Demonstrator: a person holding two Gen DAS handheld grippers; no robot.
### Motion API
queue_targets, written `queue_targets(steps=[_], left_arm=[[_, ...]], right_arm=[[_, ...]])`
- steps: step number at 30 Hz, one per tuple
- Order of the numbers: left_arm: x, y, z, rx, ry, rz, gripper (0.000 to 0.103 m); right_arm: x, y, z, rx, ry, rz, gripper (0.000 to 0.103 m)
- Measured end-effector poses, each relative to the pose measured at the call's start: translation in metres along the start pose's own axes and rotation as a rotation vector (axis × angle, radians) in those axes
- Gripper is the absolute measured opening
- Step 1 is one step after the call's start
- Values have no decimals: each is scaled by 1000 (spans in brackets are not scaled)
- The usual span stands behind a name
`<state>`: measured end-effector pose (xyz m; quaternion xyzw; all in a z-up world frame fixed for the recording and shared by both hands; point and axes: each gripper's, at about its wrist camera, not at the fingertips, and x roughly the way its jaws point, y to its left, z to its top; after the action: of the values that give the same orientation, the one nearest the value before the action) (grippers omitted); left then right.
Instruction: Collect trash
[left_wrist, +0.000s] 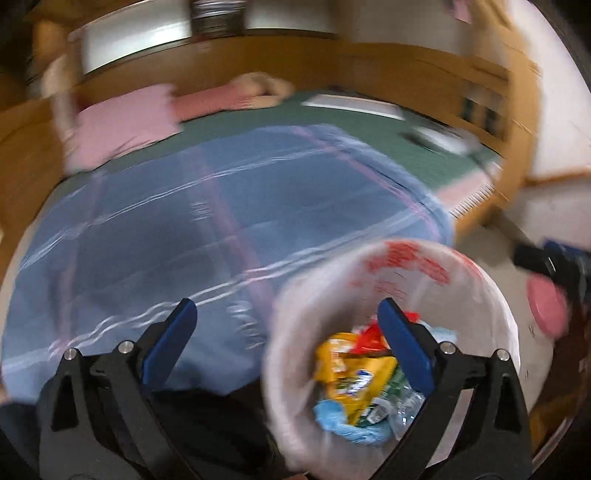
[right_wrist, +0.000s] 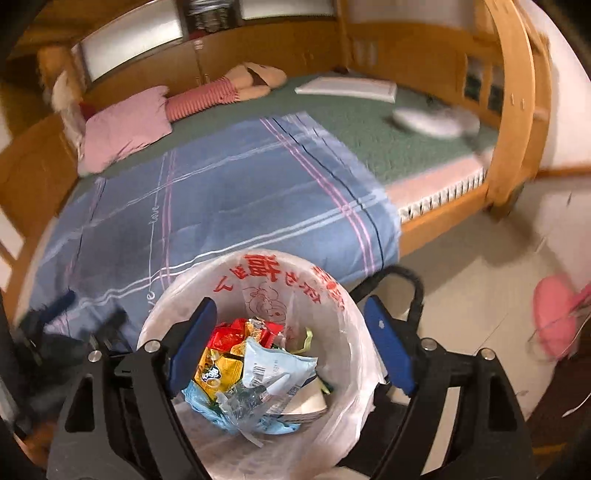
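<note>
Both claws stand released with nothing between their pads — the left claw over the blanket and bin edge, the right claw above the bin. The trash lies inside the lined bin, beside the bed.

Left wrist view was motion-smeared throughout; red print on the white plastic-lined waste bin was unreadable; blurred white object on the green mattress could not be identified; pink round object was blurred, cut near the right edge.
</note>
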<state>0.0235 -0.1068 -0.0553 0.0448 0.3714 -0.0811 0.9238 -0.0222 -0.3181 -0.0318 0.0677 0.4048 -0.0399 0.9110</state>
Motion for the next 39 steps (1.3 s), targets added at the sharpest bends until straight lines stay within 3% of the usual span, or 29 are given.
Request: queue_targets(steps=[5, 11, 39], left_arm=[[-39, 27, 9, -75, -61, 69, 100], [-68, 39, 8, -97, -134, 155, 100], [-73, 37, 11, -89, -137, 123, 100]], right_arm=[[-22, 37, -4, -140, -56, -34, 84], [-28, 54, -8, -204, -75, -13, 84], [-28, 60, -7, -204, -86, 2, 84]])
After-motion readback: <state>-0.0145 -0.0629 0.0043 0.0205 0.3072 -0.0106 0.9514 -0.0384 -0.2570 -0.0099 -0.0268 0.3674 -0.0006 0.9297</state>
